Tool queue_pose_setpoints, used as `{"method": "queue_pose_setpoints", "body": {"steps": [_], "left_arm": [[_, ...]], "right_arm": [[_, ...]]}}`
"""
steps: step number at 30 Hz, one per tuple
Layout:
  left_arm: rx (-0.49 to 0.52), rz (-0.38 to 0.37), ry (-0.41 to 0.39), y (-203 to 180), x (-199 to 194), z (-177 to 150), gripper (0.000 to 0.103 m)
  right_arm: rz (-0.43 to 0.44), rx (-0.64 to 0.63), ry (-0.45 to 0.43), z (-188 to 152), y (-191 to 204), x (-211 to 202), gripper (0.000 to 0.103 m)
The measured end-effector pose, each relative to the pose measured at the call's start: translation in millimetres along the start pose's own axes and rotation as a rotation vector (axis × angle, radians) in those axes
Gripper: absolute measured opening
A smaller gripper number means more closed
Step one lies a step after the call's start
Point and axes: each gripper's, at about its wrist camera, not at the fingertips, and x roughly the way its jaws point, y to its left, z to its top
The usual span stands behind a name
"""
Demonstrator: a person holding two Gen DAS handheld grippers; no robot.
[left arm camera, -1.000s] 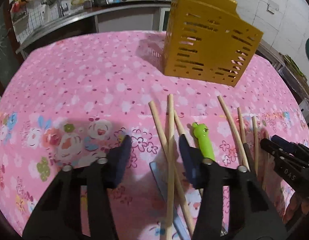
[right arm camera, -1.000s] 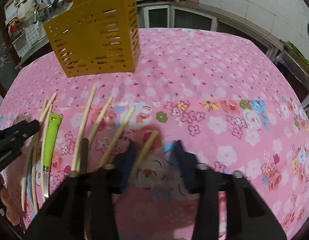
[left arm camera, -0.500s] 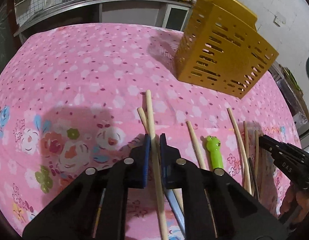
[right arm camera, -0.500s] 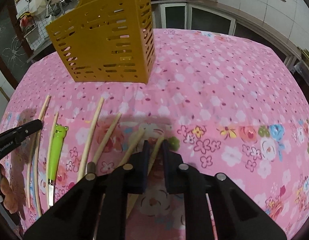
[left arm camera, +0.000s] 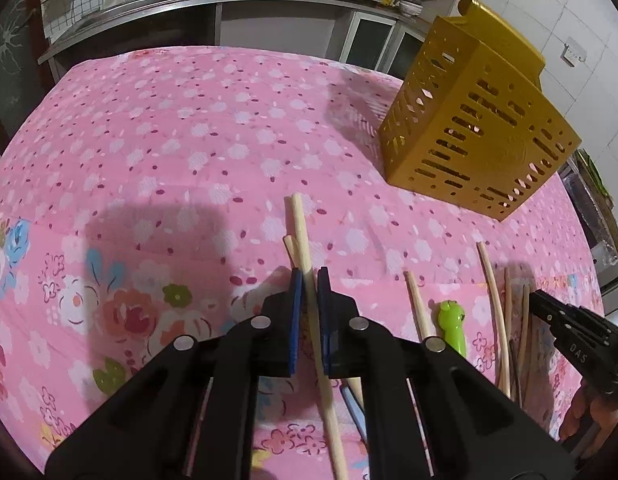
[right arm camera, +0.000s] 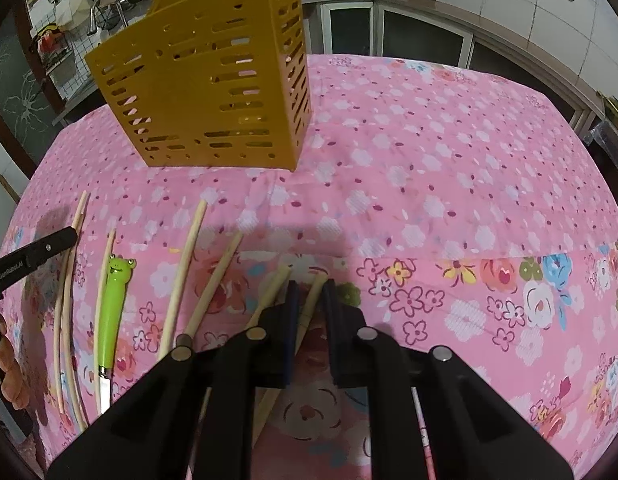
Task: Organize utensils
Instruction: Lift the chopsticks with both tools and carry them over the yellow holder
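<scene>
The left gripper (left arm camera: 307,280) is clamping a wooden chopstick (left arm camera: 303,236) between its nearly closed blue pads, near the middle of the pink floral surface (left arm camera: 169,152). The right gripper (right arm camera: 310,290) is likewise pinching another chopstick (right arm camera: 314,294), jaws almost together. More loose chopsticks (right arm camera: 183,268) and a green frog-handled knife (right arm camera: 113,308) are lying between them, while the yellow slotted utensil holder (right arm camera: 205,80) is standing toward the far edge.
</scene>
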Motion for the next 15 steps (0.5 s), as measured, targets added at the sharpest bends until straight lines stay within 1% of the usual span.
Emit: {"method": "queue_pose_setpoints", "body": {"steps": [4, 8, 15], "left_arm": [[-0.002, -0.010, -0.043, -0.2, -11.7, 1.7, 0.005], [-0.017, -0.027, -0.058, 1.5, -20.8, 3.6, 0.004], [-0.027, -0.060, -0.124, 0.7, -44.8, 5.4, 0.004]], "right_arm": [[-0.001, -0.003, -0.016, -0.5, -0.3, -1.4, 0.011], [0.011, 0.012, -0.046, 1.1, -4.5, -8.5, 0.010], [0.035, 0.012, -0.132, 8.4, -5.5, -37.8, 0.009]]}}
